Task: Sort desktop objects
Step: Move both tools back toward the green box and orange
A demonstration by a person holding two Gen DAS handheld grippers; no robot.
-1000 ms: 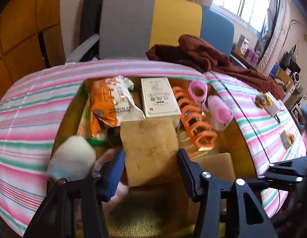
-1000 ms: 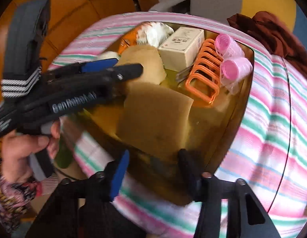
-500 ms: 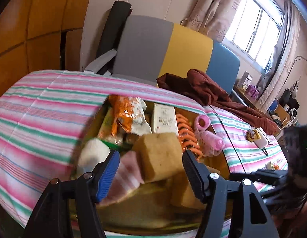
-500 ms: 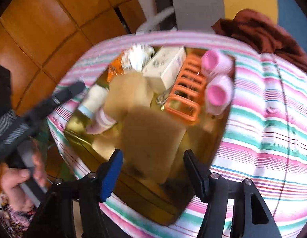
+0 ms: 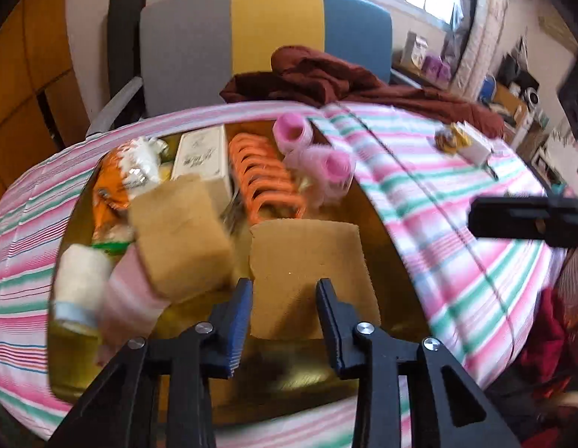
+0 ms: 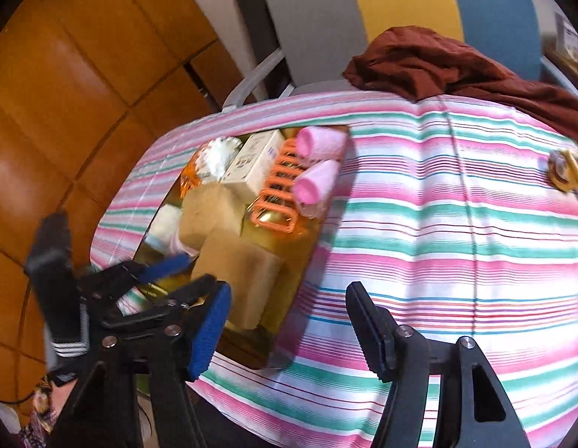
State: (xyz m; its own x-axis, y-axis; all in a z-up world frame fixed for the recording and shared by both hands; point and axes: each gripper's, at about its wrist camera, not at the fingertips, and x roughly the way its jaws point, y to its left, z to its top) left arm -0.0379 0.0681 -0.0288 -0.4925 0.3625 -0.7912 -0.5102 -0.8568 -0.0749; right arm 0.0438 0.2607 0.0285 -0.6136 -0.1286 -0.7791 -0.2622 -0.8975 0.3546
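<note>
A gold tray (image 5: 289, 380) on the striped tablecloth holds two tan sponges, an orange rack (image 5: 266, 183), pink hair rollers (image 5: 330, 168), a white box (image 5: 203, 156), an orange snack bag (image 5: 121, 183) and a white-capped bottle (image 5: 80, 283). My left gripper (image 5: 285, 295) hovers over the near sponge (image 5: 307, 257), its jaws narrow and closing; the pads press on nothing. In the right wrist view the left gripper (image 6: 191, 272) sits at that sponge's (image 6: 244, 272) near corner. My right gripper (image 6: 289, 291) stands open over the tray's right edge, holding nothing.
A maroon cloth (image 5: 326, 78) lies at the table's far edge before a grey, yellow and blue chair (image 5: 274, 30). Small yellow-brown trinkets (image 5: 453, 138) and a white card (image 5: 475, 149) rest on the cloth at right. Wooden floor (image 6: 65, 74) lies left of the table.
My left gripper slid right from the far sponge to over the near one and its jaws narrowed. My right gripper drew back, rose and rolled, and its jaws widened.
</note>
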